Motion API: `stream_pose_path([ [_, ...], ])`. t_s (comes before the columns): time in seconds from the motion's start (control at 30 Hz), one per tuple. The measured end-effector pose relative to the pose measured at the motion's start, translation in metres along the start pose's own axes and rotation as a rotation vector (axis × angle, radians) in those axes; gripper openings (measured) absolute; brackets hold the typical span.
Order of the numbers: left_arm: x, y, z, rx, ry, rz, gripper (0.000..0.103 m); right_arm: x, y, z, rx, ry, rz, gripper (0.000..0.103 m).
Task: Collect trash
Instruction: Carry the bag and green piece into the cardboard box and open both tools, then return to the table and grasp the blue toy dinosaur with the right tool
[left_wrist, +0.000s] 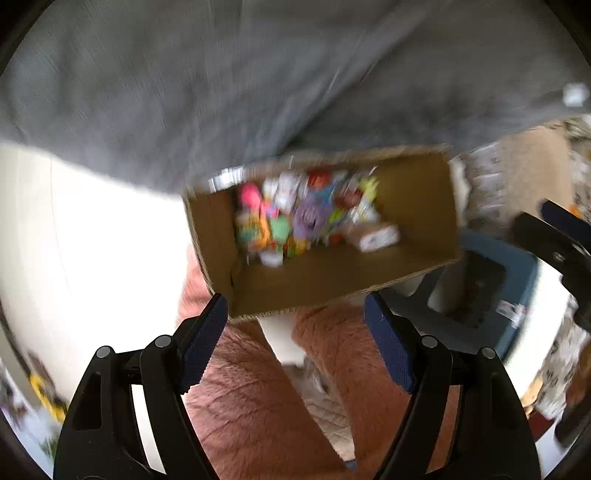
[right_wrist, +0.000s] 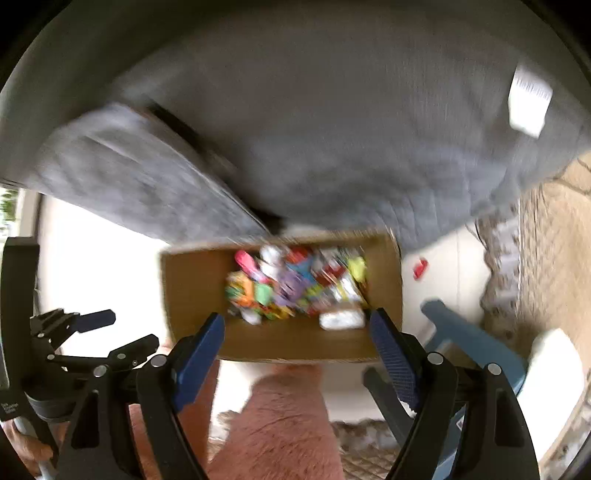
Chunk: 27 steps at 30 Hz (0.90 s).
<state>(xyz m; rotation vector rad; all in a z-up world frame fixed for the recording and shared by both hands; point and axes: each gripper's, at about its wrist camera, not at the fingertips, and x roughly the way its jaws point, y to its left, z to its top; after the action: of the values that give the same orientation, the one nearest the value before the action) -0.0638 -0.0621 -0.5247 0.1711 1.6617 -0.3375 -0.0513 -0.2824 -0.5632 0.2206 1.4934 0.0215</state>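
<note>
An open cardboard box (left_wrist: 325, 273) lies on the pale floor, with several colourful wrappers (left_wrist: 306, 218) heaped at its far side. It also shows in the right wrist view (right_wrist: 288, 343), wrappers (right_wrist: 295, 284) inside. My left gripper (left_wrist: 295, 332) is open and empty, just short of the box's near edge. My right gripper (right_wrist: 297, 347) is open and empty, over the box's near wall. A small red scrap (right_wrist: 420, 268) lies on the floor right of the box. Both views are blurred.
A grey sofa (left_wrist: 258, 81) fills the top, right behind the box. The person's bare legs (left_wrist: 258, 398) stand below the grippers. A blue plastic stool (left_wrist: 480, 295) stands to the right, with a patterned rug (right_wrist: 554, 258) beyond it.
</note>
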Motion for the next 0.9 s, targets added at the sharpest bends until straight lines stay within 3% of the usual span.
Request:
stream_pose_path([
  [0.1,-0.070,0.007,-0.004,0.071,-0.123,0.008,0.075,-0.060,0.027,0.008,-0.040,-0.091,0.114,0.079],
  [0.2,-0.134,0.029,-0.001,0.066,-0.236,-0.006,0.075,-0.121,0.067,0.032,-0.108,-0.214,0.206,0.081],
  [0.27,-0.170,0.047,0.004,0.047,-0.312,-0.007,0.081,-0.149,0.088,0.058,-0.126,-0.307,0.227,0.091],
  [0.33,-0.206,0.070,0.014,0.012,-0.411,-0.005,0.082,-0.169,0.109,0.097,-0.147,-0.400,0.226,0.092],
  [0.4,-0.234,0.095,0.026,-0.026,-0.488,-0.012,0.082,-0.176,0.129,0.148,-0.167,-0.461,0.165,0.093],
  [0.5,-0.262,0.134,0.044,-0.082,-0.575,-0.007,0.082,-0.175,0.151,0.237,-0.143,-0.499,0.108,0.093],
  [0.7,-0.266,0.206,0.068,-0.179,-0.558,-0.047,0.082,-0.160,0.156,0.408,0.010,-0.516,-0.038,0.093],
  [0.83,-0.248,0.241,0.081,-0.206,-0.502,-0.071,0.082,-0.137,0.130,0.473,0.171,-0.477,-0.075,0.092],
  [0.9,-0.249,0.257,0.093,-0.195,-0.484,-0.066,0.082,-0.122,0.123,0.491,0.211,-0.432,-0.100,0.083],
])
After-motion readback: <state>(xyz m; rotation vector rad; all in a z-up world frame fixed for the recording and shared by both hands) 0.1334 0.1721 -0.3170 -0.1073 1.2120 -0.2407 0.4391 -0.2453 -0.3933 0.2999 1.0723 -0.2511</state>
